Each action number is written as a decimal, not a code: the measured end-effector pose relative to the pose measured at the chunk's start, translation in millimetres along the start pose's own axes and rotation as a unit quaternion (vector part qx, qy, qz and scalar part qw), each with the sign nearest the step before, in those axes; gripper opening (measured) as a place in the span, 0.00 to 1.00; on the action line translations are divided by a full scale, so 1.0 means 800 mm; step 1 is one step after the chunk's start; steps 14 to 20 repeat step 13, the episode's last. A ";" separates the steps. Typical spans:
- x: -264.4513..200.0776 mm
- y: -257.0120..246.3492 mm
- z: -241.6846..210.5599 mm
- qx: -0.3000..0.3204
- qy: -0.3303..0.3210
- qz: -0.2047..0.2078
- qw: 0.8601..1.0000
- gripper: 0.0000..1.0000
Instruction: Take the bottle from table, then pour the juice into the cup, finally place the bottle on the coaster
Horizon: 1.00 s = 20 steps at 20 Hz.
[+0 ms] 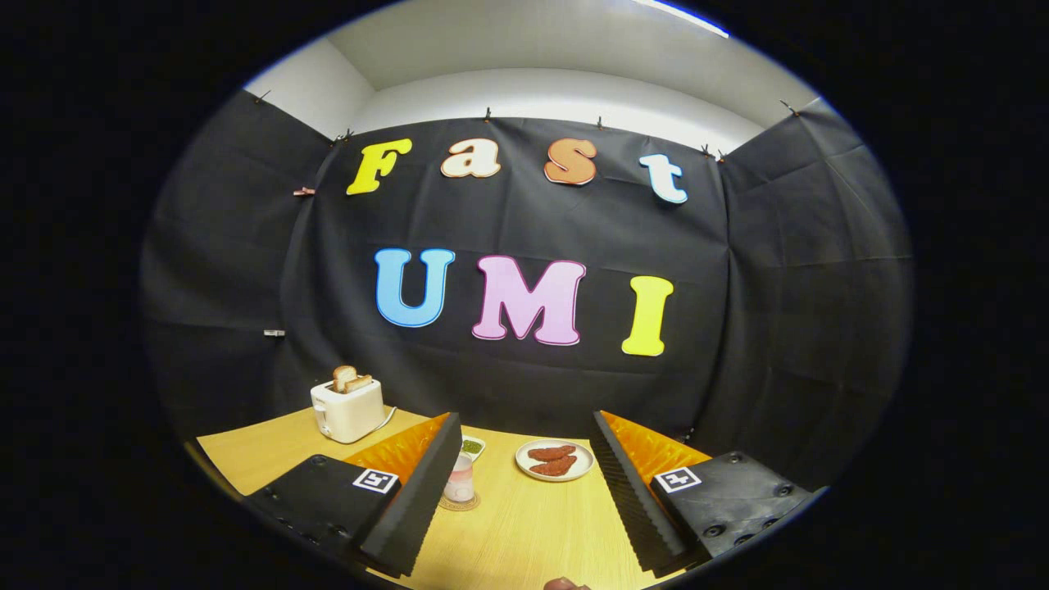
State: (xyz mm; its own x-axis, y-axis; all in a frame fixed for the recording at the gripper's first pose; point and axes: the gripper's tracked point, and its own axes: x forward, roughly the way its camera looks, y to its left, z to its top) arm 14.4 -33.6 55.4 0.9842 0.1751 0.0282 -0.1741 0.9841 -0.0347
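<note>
Hovering above the tabletop (524, 524), the claw (524, 492) stands wide apart, its two ribbed fingers (422, 492) spread with nothing between them but bare wood.

Take the plate (555, 460) of two reddish-brown patties as the landmark. To the left of the plate, just beside the left finger's inner edge, stands a clear cup (460, 479) with a pale pinkish tint, sitting on a round coaster (459, 503). I judge it a cup, though the finger half hides it, so it might be something else. Behind the cup, still left of the plate, a small dish (473, 446) holds something green. Far left of the plate sits a white toaster (347, 410) with two slices of toast standing in it.

Now, the bottle: nearer to the camera than the plate, right at the tabletop's closest rim, a small rounded brownish thing (565, 584) peeks up. That may be the bottle's cap, but too little shows to be sure.

Here's the danger. If that is the bottle, it sits beneath the claw, not ahead of it, so a blind drop could knock it flat and spill juice. The left finger also hangs close to the cup; a sideways sweep could clip it off its coaster. And should that coaster be the one meant for the bottle, the cup already occupies it.
</note>
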 end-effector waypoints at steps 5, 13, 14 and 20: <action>-0.027 0.014 0.017 -0.009 -0.009 -0.005 1.000 0.97; -0.037 0.032 0.023 0.002 -0.009 -0.005 1.000 0.97; -0.037 0.032 0.023 0.002 -0.009 -0.005 1.000 0.97; -0.037 0.032 0.023 0.002 -0.009 -0.005 1.000 0.97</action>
